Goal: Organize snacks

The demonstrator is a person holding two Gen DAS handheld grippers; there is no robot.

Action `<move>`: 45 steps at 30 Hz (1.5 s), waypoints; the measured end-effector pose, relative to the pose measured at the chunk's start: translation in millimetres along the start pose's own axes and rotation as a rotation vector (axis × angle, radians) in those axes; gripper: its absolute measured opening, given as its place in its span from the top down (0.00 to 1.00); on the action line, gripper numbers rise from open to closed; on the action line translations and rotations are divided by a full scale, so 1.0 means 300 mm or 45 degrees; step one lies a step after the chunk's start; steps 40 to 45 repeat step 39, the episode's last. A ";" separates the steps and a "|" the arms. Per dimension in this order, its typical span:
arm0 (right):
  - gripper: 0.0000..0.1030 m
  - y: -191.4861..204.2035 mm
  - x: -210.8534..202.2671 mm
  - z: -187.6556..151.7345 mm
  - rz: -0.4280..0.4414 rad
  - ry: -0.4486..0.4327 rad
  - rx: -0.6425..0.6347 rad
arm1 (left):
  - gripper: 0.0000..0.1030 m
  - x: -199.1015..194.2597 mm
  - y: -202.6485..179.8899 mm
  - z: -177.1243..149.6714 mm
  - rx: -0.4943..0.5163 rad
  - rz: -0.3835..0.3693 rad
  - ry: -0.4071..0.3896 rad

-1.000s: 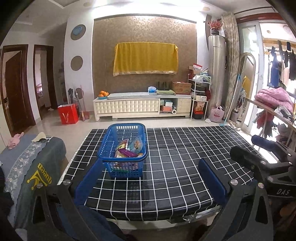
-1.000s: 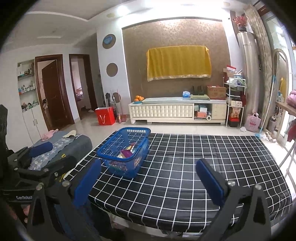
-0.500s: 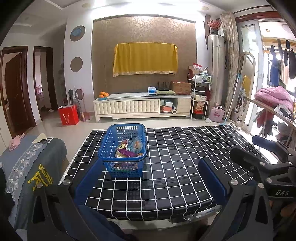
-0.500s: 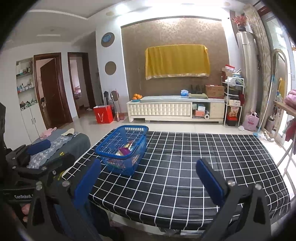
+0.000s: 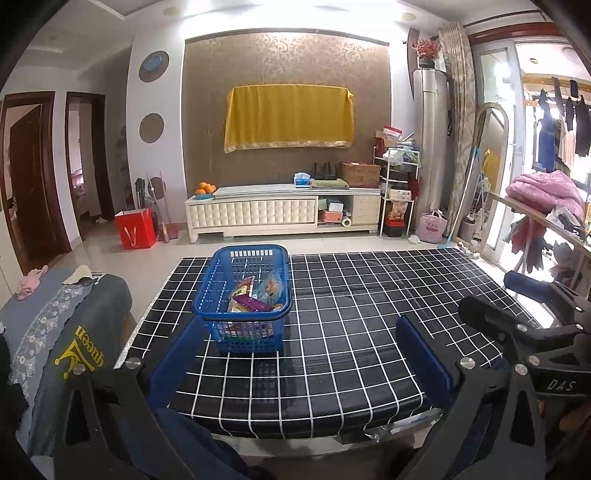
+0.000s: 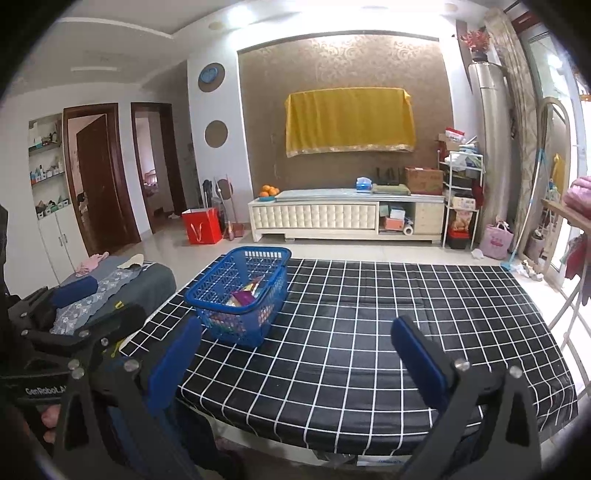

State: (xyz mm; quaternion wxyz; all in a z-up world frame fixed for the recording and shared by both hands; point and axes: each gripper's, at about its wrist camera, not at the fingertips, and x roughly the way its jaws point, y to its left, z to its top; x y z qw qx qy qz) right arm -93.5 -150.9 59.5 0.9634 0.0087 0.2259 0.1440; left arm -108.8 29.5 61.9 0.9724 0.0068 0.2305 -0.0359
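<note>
the blue basket (image 5: pixel 244 295) holding the snack packets (image 5: pixel 255 297) sits on the left part of the black checked desk (image 5: pixel 369 314). the left gripper (image 5: pixel 301 360) and right gripper (image 6: pixel 295 360) both hover at the desk's near edge, jaws wide apart and empty, well short of the basket.

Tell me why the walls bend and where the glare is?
Left wrist view: fisheye bends the door, and daylight washes out the right. Right wrist view: the ceiling glares white, the corners go black, and the basket stays sharp.
</note>
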 end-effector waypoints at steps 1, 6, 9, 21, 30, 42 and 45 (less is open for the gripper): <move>0.00 0.002 0.001 0.001 -0.001 0.001 -0.003 | 0.01 0.000 0.000 0.000 0.002 0.000 0.000; 0.00 0.009 0.007 0.001 -0.010 0.005 -0.008 | 0.01 -0.002 0.001 -0.002 0.011 -0.009 0.000; 0.00 0.010 0.006 0.000 -0.013 0.005 -0.008 | 0.01 -0.002 0.002 0.000 0.011 -0.011 -0.004; 0.00 0.015 0.010 -0.001 -0.023 0.010 -0.007 | 0.01 -0.003 -0.002 -0.003 0.018 -0.014 -0.009; 0.00 0.019 0.013 -0.008 -0.028 0.020 -0.012 | 0.01 -0.001 0.006 -0.009 0.015 -0.005 -0.004; 0.00 0.018 0.013 -0.006 -0.031 0.028 -0.015 | 0.01 -0.007 0.001 -0.009 0.015 -0.014 -0.013; 0.00 0.018 0.013 -0.006 -0.031 0.028 -0.015 | 0.01 -0.007 0.001 -0.009 0.015 -0.014 -0.013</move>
